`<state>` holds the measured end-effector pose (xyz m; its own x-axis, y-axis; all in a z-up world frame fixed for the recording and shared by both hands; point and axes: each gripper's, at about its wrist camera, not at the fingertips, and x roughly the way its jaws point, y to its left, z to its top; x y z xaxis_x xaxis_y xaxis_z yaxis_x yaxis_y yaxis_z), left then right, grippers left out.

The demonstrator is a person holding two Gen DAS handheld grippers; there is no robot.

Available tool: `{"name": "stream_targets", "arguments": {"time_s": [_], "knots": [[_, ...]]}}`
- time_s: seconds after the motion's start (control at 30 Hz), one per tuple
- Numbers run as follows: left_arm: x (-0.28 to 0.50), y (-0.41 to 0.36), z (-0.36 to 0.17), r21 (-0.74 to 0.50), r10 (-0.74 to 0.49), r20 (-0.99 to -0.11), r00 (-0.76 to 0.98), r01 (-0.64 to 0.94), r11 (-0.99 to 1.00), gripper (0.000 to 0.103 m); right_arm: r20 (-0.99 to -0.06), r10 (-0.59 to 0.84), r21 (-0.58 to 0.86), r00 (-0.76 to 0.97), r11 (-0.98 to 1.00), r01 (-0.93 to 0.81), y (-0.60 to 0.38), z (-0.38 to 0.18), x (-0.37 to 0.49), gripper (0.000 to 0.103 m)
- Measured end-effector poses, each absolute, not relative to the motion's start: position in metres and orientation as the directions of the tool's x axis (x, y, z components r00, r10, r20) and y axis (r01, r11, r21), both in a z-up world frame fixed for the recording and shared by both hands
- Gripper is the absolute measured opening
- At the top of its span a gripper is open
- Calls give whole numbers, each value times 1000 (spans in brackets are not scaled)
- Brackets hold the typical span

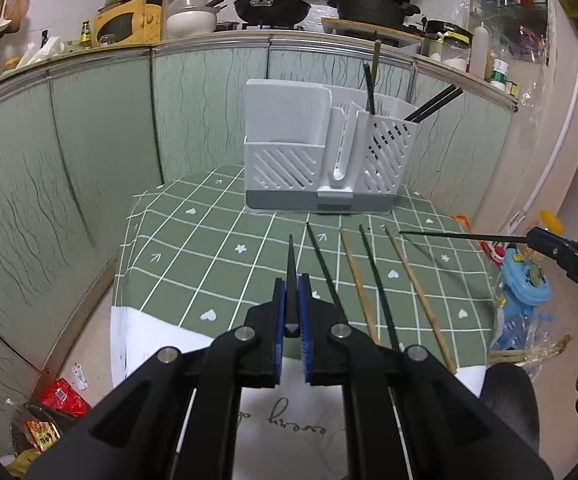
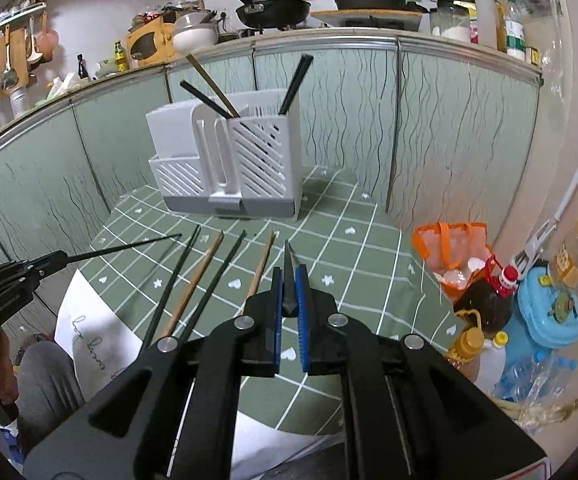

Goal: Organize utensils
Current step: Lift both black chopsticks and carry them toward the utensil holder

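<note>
**Both grippers carrying a dark chopstick each toward the holder.**

Nearest, my left gripper (image 1: 293, 280) is clamped on a dark chopstick (image 1: 291, 256) and my right gripper (image 2: 287, 274) on another (image 2: 287, 258), each stick pointing forward from between the blue pads. I judge the step well done if I raise each tip above the rim, tilt it downward, and release only once it is inside the slotted right-hand compartment. Beyond the grippers, four more chopsticks, two dark (image 1: 321, 256) and two wooden (image 1: 355, 268), lie side by side on the green checked cloth (image 1: 209, 248). Farthest, the white holder (image 1: 321, 152) stands upright at the cloth's back edge; several chopsticks already lean in its right compartment, while the left section looks empty.
</note>
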<state>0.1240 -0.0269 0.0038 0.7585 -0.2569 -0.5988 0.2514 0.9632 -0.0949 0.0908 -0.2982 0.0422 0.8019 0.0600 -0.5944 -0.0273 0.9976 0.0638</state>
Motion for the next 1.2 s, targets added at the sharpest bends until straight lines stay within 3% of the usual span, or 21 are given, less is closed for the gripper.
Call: {"name": "stream_targets", "arguments": {"time_s": [1.2], "knots": [[163, -26, 93, -89, -309, -509, 804, 308, 947, 8, -522, 106, 80, 847, 994, -75, -307, 111, 134, 6]]}}
